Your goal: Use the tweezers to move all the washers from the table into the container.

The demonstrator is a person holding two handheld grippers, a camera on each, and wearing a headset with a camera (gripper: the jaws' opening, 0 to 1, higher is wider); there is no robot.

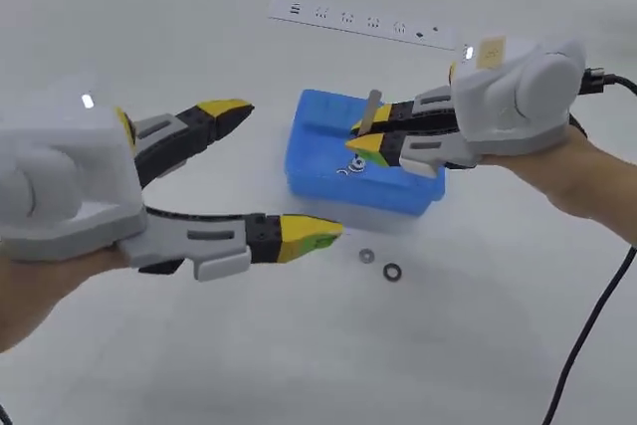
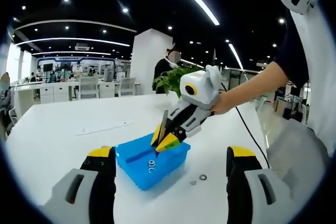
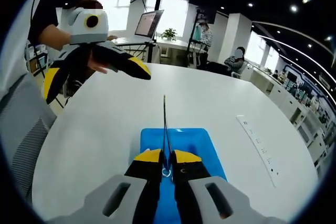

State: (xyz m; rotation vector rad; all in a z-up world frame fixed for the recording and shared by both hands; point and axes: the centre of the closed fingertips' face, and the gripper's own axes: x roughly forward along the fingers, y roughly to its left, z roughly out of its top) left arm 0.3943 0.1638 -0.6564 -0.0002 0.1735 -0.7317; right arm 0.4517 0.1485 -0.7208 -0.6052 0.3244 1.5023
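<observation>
The tweezers [image 1: 370, 111] are clamped in the right gripper [image 1: 363, 141] above the container [image 1: 309, 161], likely at a drop; the left gripper [image 1: 289, 168] is spread open. Two washers [image 1: 392, 272] beside the container must be pinched next.

No lettering is showing clearly enough to read. Toward the upper middle of the head view, the power strip [image 1: 368, 24] is carrying small dark marks, too blurred to make out. The yellow patch [image 1: 488, 50] on the right gripper [image 1: 356, 138] is showing nothing legible.
</observation>
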